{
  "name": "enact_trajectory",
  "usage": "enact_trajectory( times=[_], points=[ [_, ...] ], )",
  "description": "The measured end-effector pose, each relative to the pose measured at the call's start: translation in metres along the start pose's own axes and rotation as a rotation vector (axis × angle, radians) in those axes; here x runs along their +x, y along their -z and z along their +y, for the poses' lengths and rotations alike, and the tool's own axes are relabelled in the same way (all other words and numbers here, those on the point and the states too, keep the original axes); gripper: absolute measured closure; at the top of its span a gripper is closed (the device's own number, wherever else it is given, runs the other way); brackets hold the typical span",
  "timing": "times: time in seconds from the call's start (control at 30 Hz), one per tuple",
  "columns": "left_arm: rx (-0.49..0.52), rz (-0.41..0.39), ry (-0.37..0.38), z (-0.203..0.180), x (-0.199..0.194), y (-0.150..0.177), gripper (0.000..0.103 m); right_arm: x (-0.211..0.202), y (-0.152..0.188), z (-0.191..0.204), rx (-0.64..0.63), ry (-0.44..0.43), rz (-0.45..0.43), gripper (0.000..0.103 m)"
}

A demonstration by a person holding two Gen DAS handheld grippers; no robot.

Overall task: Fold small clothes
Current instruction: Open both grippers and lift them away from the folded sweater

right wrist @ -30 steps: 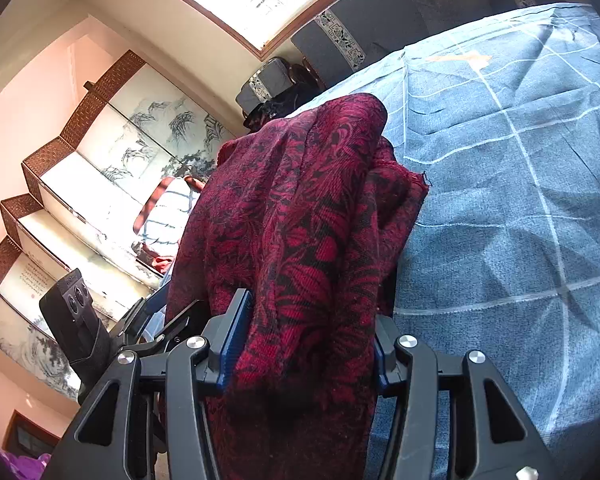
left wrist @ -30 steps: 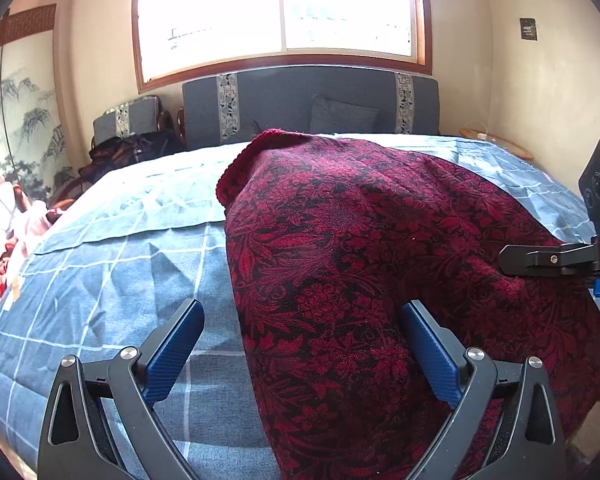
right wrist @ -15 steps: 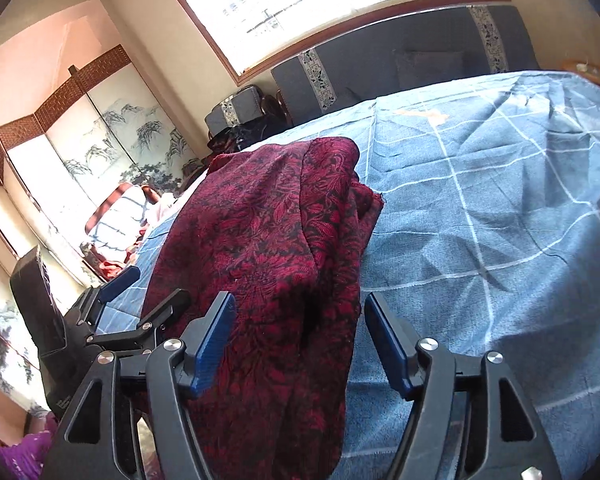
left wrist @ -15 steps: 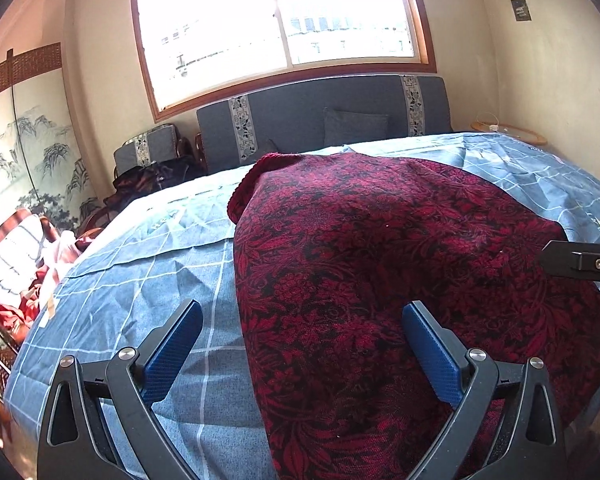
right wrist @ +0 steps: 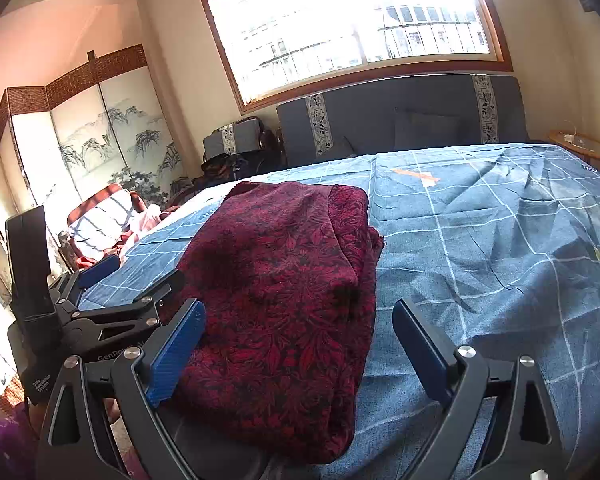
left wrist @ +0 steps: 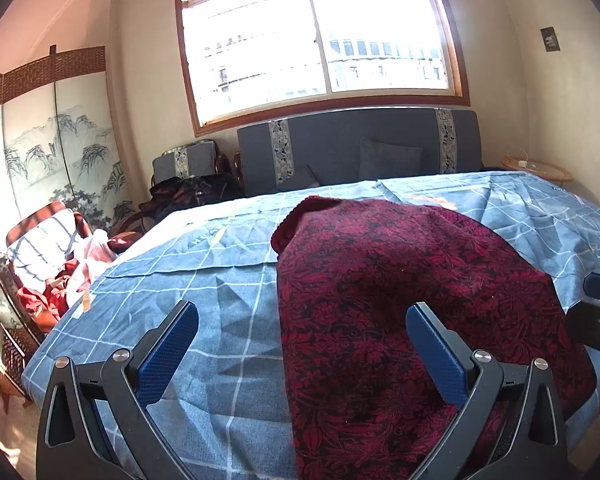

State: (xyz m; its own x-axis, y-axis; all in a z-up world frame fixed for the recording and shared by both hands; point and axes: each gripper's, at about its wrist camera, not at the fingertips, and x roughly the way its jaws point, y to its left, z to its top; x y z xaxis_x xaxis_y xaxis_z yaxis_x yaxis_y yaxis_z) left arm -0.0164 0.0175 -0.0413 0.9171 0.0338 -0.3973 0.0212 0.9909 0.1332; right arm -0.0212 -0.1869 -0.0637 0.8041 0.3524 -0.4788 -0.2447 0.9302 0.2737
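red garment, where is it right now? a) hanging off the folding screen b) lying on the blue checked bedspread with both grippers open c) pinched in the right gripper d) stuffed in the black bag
b: the red garment lies flat on the bedspread, with the right gripper and left gripper both spread open around it, clamping nothing.

From my seat: garment red-black woven cloth, matt, slightly fuzzy. Bedsheet blue cotton-looking cloth, creased. Finger pads blue ribbed plastic, frames matt black. Window frame wood, semi-gloss.
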Motion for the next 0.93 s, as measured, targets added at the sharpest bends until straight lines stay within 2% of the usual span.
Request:
enact_trajectory(
  times=[0.1,0.17,0.3,0.47,0.57,0.67,0.77,0.93],
  points=[
    [-0.016,-0.086,0.010,0.005,-0.017,-0.006,0.000,-0.002,0.000,0.003,-0.003,-0.002,-0.002,0.009],
    [-0.006,-0.111,0.011,0.005,-0.025,-0.011,0.000,-0.002,0.000,0.004,-0.004,-0.005,-0.002,0.009],
    [-0.005,-0.091,0.085,0.007,-0.031,-0.022,0.000,-0.004,0.000,0.006,-0.007,-0.012,-0.006,0.008],
    [-0.045,-0.055,0.139,0.009,-0.031,-0.029,0.000,-0.007,-0.002,0.008,-0.017,-0.018,-0.020,0.008],
    [-0.037,-0.043,0.138,0.007,-0.029,-0.031,0.000,-0.008,-0.002,0.009,-0.018,-0.017,-0.021,0.008],
    [-0.027,0.000,0.151,0.002,-0.022,-0.031,0.000,-0.007,-0.002,0.009,-0.016,-0.017,-0.019,0.007],
    [-0.049,0.015,0.121,0.002,-0.018,-0.028,0.000,-0.008,-0.003,0.009,-0.015,-0.014,-0.020,0.006],
    [-0.097,0.067,0.120,0.011,-0.007,-0.025,0.000,-0.009,-0.004,0.009,-0.015,-0.010,-0.021,0.004]
  ],
)
